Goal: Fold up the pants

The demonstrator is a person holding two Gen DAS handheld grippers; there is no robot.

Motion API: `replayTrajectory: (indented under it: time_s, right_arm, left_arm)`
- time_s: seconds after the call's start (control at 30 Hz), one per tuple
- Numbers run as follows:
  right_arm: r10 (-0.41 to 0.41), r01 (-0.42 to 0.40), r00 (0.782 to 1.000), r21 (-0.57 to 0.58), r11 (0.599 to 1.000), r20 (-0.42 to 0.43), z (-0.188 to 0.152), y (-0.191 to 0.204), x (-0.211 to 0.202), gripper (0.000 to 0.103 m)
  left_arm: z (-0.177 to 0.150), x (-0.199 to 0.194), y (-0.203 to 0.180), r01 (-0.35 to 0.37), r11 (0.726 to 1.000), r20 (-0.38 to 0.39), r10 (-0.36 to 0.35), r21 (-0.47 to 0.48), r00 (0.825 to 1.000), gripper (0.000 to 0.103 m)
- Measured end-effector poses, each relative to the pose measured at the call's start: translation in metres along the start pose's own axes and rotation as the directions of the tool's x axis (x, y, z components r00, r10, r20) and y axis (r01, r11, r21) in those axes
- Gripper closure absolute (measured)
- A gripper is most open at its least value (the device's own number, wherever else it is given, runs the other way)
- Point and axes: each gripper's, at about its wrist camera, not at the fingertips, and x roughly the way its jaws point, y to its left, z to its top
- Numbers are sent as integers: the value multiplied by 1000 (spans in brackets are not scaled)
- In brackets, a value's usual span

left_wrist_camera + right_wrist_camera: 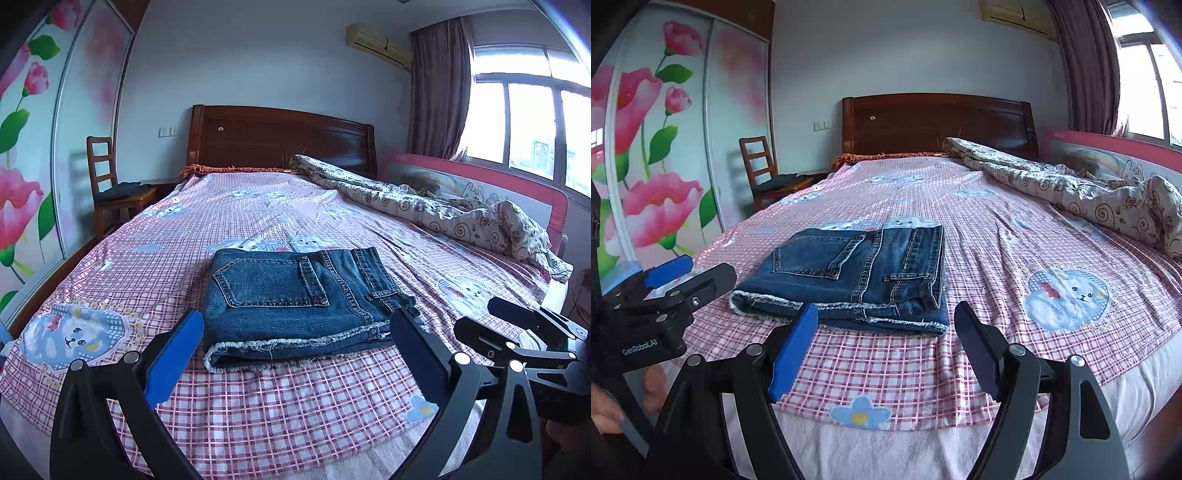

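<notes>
Blue denim pants [295, 302] lie folded into a compact rectangle on the pink checked bedsheet [258, 398], back pocket up, frayed hems facing me. They also show in the right wrist view [857, 273]. My left gripper [295, 354] is open and empty, just short of the pants' near edge. My right gripper [886, 347] is open and empty, also just in front of the pants. Each gripper shows at the edge of the other's view: the right one [524, 332] and the left one [679, 280].
A crumpled patterned quilt [443, 206] lies along the bed's right side by a pink rail [1108, 155]. A wooden headboard [280, 136] stands at the far end. A wooden chair [110, 184] and a flowered wardrobe [665, 147] are at the left.
</notes>
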Motion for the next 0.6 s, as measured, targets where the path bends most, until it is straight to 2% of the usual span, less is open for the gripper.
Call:
replayTrajectory:
  time_s: [0.17, 0.33, 0.5, 0.6]
  right_arm:
    - [-2, 2, 1000, -3, 1000, 0, 0, 2, -1, 27]
    - [-1, 1, 1000, 0, 1000, -1, 0, 2, -1, 27]
    - [0, 0, 1000, 0, 1000, -1, -1, 1, -2, 27]
    - [0, 0, 1000, 7, 1000, -2, -1, 0, -1, 27]
  left_arm:
    - [2, -2, 2, -40, 999, 21, 40, -15, 999, 2]
    - [3, 0, -1, -55, 998, 22, 55, 12, 998, 2]
    - [-1, 4, 9, -77, 996, 12, 78, -46, 997, 2]
    - [-4, 9, 12, -83, 996, -5, 83, -44, 997, 2]
